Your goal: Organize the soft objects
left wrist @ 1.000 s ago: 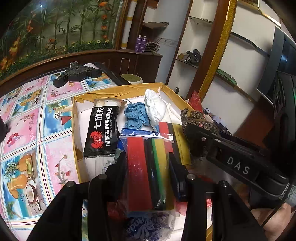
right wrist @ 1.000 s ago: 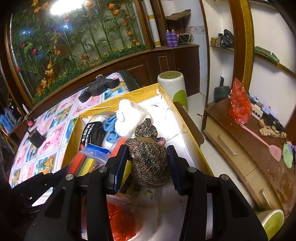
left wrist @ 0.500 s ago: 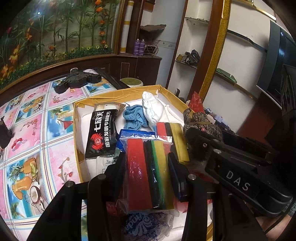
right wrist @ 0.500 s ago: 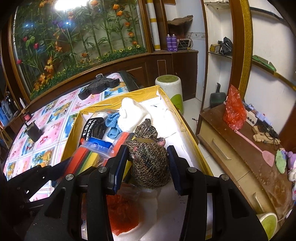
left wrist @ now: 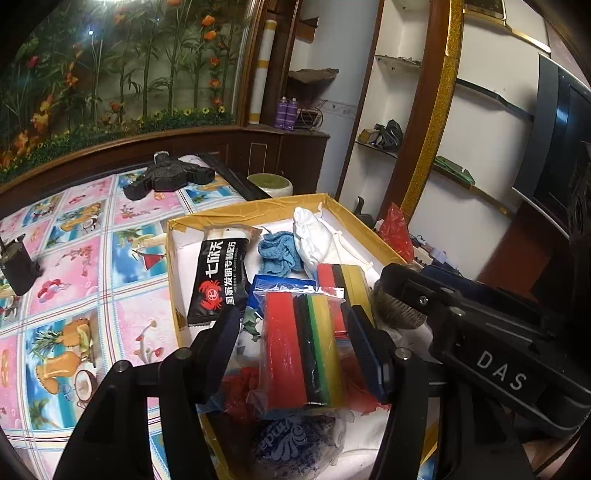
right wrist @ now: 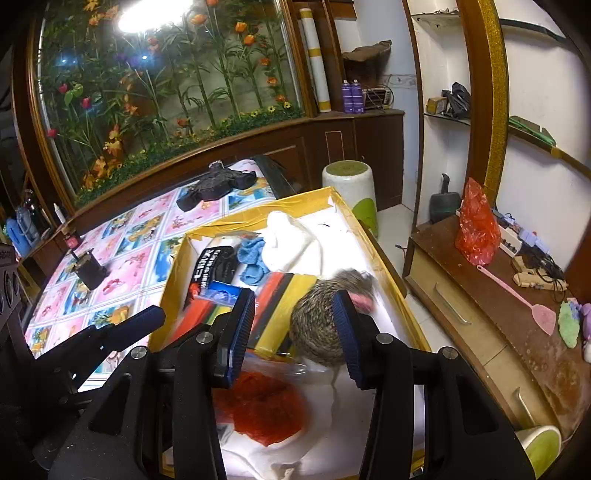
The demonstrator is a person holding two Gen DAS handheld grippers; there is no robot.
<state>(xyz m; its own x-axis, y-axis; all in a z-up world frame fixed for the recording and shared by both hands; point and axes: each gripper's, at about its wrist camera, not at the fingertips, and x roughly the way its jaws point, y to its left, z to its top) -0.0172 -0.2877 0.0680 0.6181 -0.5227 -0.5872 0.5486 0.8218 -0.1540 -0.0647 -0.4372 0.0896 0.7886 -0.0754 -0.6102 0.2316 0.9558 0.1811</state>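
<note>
Both grippers hung over the box [left wrist: 373,242]: left gripper [left wrist: 291,332] spread wide around the bagged sponges [left wrist: 303,350], right gripper [right wrist: 295,325] parted, yarn ball [right wrist: 317,325] freed inside; withdrawal was best made straight upward.

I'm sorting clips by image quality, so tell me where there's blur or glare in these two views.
Right wrist view: the knitted ball and its pink tip are motion-smeared, and a lamp reflection glares on the glass. Left wrist view: sharp, only a small glint. Both bend at the edges.

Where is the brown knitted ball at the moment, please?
In the right wrist view, the brown knitted ball lies in the yellow box, right of the striped foam pack.
</note>
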